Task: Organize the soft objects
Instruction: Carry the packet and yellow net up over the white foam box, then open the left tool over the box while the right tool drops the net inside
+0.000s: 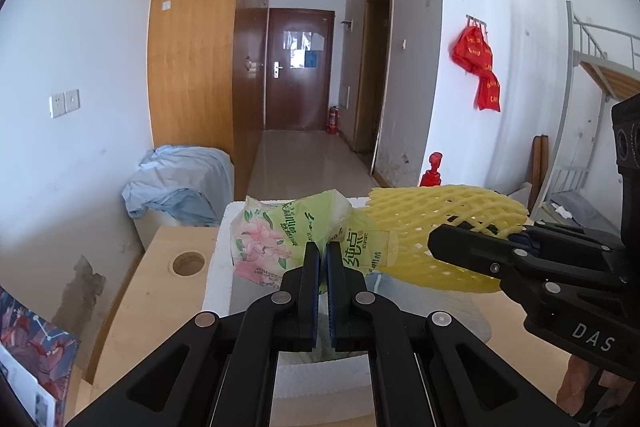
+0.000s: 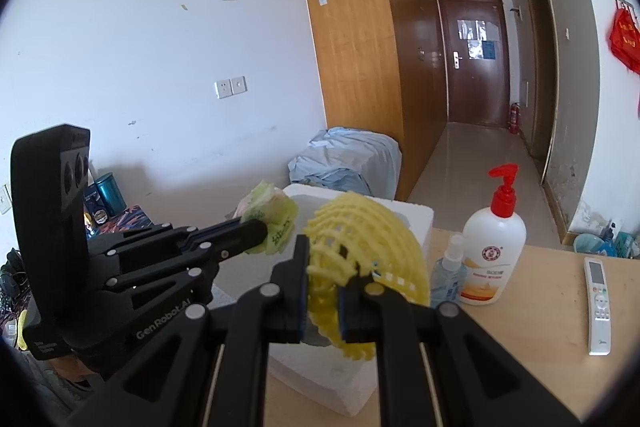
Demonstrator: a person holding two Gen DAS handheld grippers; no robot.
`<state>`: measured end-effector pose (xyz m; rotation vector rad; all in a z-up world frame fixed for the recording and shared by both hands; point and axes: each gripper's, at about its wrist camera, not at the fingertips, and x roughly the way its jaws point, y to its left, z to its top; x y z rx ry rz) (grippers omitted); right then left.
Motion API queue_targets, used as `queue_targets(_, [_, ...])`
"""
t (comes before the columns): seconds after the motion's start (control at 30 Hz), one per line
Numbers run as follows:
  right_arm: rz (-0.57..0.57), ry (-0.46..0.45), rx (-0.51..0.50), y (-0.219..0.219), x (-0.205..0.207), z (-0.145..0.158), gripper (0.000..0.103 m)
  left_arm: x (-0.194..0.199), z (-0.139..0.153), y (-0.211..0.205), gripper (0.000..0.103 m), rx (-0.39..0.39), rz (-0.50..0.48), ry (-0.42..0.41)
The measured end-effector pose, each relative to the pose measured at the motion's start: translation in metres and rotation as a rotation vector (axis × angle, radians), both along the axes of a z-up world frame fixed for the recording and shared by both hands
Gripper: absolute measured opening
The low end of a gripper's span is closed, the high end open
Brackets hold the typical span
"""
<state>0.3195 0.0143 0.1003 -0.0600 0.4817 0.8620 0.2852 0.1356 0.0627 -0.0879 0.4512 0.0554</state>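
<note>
My left gripper (image 1: 323,255) is shut on a green tissue pack (image 1: 280,239) with pink flowers and holds it above a white foam box (image 1: 218,267). My right gripper (image 2: 323,267) is shut on a yellow foam net sleeve (image 2: 372,247) and holds it over the same foam box (image 2: 416,219). In the left wrist view the right gripper (image 1: 456,239) comes in from the right with the yellow net (image 1: 440,211) beside the tissue pack. In the right wrist view the left gripper (image 2: 260,231) holds the tissue pack (image 2: 272,215) left of the net.
The foam box stands on a light wooden desk (image 2: 520,347). On the desk are a white pump bottle with a red top (image 2: 494,243), a small blue spray bottle (image 2: 450,275) and a white remote (image 2: 598,307). The desk has a round hole (image 1: 188,263) at left.
</note>
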Motion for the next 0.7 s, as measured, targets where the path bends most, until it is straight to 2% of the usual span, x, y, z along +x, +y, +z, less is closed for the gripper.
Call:
queue_targets(0.27, [0.003,-0.007,-0.003,-0.001,-0.001,0.0,0.014,0.001,-0.002,0.001,0.008,0.006,0.01,0.019])
queue_targets(0.37, [0.0,-0.008,-0.002,-0.001,0.001,0.0,0.014,0.002,-0.001,0.002,0.023,0.002,0.01,0.022])
queue_targets(0.43, [-0.001,-0.008,0.0,-0.002,0.001,-0.001,0.014,0.0,-0.002,0.003,0.05,0.003,0.018,0.014])
queue_targets(0.5, [0.0,-0.01,-0.001,-0.002,0.001,-0.001,0.014,-0.004,0.0,0.005,0.06,-0.001,0.029,-0.006])
queue_targets(0.7, [0.01,-0.004,-0.008,0.004,0.002,-0.004,0.014,-0.01,0.0,0.011,0.063,-0.004,0.056,-0.01])
